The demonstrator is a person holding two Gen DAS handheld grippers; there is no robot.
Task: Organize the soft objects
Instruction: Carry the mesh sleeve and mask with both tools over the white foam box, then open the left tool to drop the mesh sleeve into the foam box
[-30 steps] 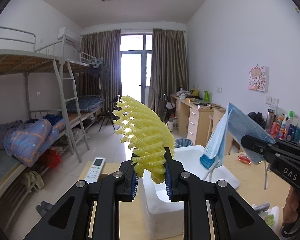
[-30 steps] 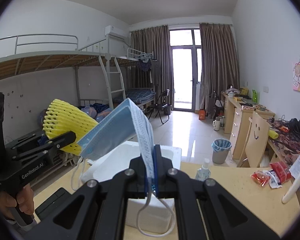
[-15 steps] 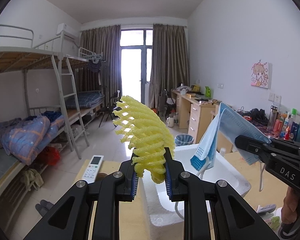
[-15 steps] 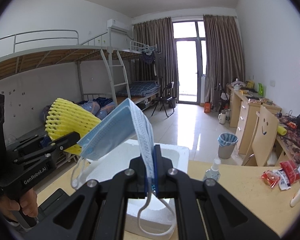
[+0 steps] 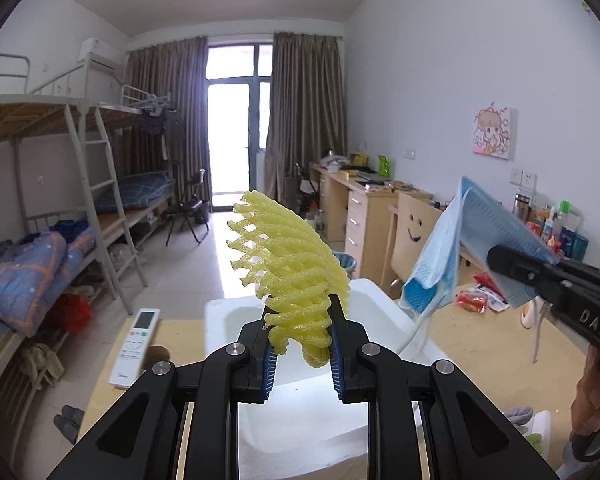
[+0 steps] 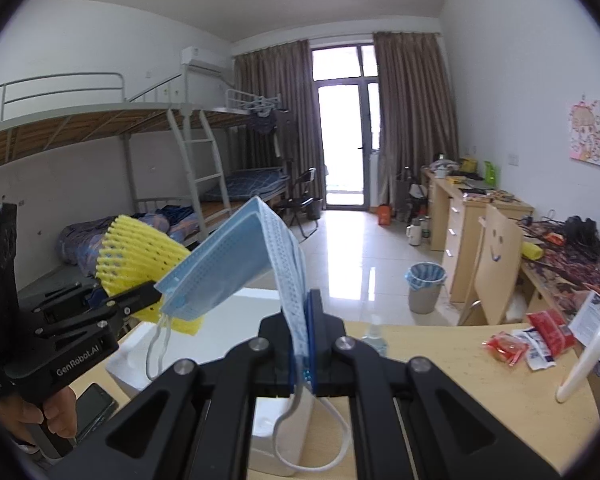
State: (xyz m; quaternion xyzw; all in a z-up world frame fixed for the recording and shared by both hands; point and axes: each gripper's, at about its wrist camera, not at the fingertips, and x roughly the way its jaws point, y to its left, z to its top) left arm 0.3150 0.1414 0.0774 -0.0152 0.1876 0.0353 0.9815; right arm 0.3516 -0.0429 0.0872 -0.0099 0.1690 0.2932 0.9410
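- The left gripper (image 5: 300, 344), black with ribbed blue pads, has its jaws drawn in on the lower end of a yellow foam net sleeve (image 5: 290, 264), a squashy lattice of puffy strands that fans upward and to the left above the fingers.
- The right gripper (image 6: 305, 344) has its jaws pressed fully together on a pale blue face mask (image 6: 236, 264). The mask is thin, pleated and finely dotted, and it folds over into a tent shape above the fingers.
- The mask's white elastic ear loops (image 6: 312, 452) hang in a slack curve below the jaws.
- Both soft things are held in the air above a white foam box (image 5: 300, 420), a rough-grained rectangular tub with thick walls and rounded inner corners.
- The box sits on a pale wooden tabletop (image 6: 460, 368), near its front edge.
- In the left view the mask hangs to the right of the yellow sleeve, over the box's right wall, and the two are apart.
- A white remote control (image 5: 134, 348), long and slim with rows of buttons, lies near the left edge of the tabletop, left of the box.
- Red snack packets (image 6: 524, 344), crinkled and glossy, lie toward the right edge of the tabletop.
- A person's hand (image 6: 40, 416) grips the left gripper's handle.
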